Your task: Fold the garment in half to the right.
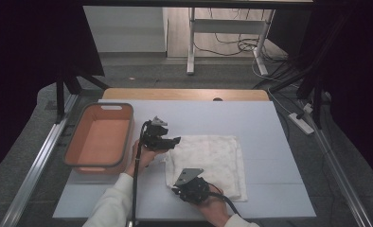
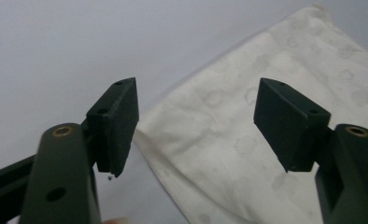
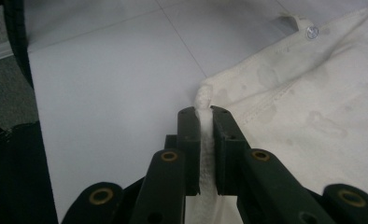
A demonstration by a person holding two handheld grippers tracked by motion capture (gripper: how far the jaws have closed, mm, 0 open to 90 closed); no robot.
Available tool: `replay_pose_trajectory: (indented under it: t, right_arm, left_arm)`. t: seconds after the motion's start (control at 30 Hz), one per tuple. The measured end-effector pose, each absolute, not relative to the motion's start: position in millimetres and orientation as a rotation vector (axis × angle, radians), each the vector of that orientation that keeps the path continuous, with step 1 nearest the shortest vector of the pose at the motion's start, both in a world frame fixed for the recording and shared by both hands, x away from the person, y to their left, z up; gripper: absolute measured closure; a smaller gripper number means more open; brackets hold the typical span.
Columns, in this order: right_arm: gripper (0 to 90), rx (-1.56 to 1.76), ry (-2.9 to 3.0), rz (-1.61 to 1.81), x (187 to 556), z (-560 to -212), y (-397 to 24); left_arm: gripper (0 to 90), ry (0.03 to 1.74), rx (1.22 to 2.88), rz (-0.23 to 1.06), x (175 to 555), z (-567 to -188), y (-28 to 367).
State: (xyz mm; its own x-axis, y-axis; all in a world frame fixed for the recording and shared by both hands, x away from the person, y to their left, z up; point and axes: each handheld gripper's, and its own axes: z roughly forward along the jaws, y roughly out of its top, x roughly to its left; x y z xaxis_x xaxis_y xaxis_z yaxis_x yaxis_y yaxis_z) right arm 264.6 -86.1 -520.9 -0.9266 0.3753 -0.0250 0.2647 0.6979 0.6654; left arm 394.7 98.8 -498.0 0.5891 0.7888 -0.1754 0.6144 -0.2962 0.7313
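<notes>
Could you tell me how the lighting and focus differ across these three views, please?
High view: dim, dark surroundings, white cloth brightest. Left gripper view: open left tool blurred, cloth sharper. Right gripper view: right tool pinching the cloth's edge, soft up close.

The high view looks down and forward from above the person's side, far enough to see the whole pale grey table (image 1: 270, 142). Each gripper view sits very close, low over it. All three share the white patterned cloth (image 1: 208, 156) (image 2: 247, 140) (image 3: 313, 93).
</notes>
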Motion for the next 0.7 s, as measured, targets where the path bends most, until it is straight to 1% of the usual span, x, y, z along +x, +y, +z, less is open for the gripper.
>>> replay_pose_trajectory:
  t: [0.2,0.5,0.63,0.7]
  right_arm:
    - [82.8,0.531,2.750,1.065,266,-520,-87]
    - [82.8,0.519,2.751,1.061,266,-521,-87]
    - [82.8,0.519,2.747,1.065,266,-520,-87]
    - [82.8,0.518,2.747,1.066,266,-520,-88]
  left_arm:
    - [32.7,1.134,2.081,0.324,411,-511,92]
    - [32.8,1.166,2.160,0.285,421,-528,90]
    - [37.5,1.173,2.181,0.263,422,-532,90]
    - [39.7,1.169,2.186,0.278,421,-532,89]
